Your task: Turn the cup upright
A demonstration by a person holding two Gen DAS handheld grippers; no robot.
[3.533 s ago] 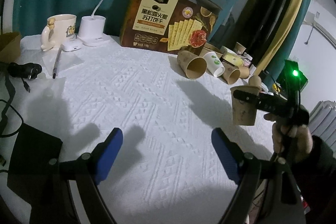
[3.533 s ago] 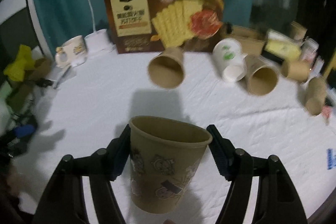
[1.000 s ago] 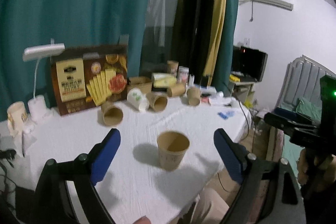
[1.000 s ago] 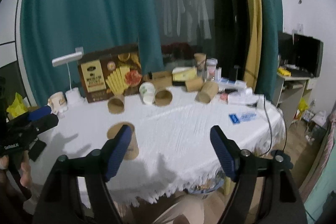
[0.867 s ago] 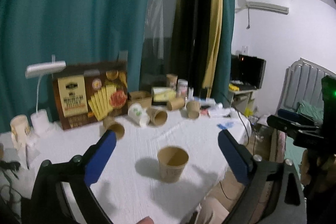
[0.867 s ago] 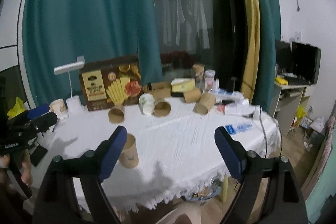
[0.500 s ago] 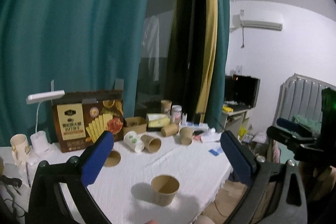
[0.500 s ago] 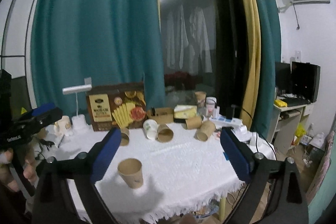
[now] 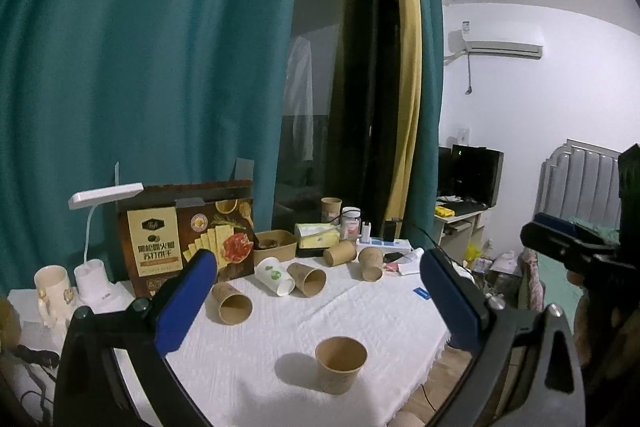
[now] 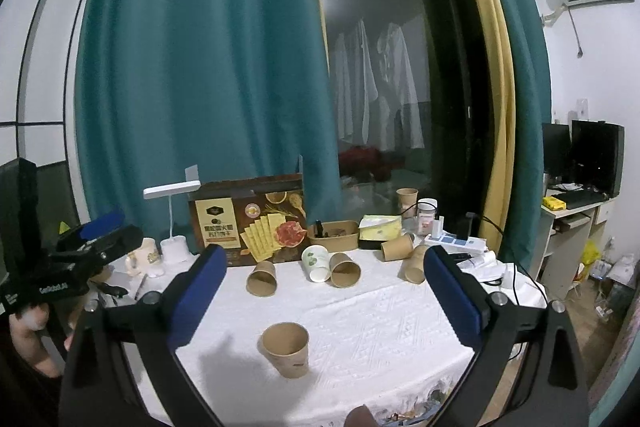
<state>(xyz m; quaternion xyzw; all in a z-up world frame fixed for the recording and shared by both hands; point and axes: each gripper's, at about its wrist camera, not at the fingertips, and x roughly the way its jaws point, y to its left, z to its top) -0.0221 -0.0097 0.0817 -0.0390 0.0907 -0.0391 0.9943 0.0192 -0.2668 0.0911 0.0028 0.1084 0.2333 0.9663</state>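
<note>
Your brown paper cup [image 9: 341,364] stands upright, mouth up, on the white tablecloth [image 9: 380,319] near its front edge. Both claws — left gripper [image 9: 320,303] and right gripper [image 10: 326,297] — have just been opening; nothing sits between their blue pads — well apart from the cup.

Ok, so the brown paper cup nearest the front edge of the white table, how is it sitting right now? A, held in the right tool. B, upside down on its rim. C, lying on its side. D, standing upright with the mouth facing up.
D: the brown paper cup stands on its base on the white table, open mouth up, with nothing gripping it.
</note>
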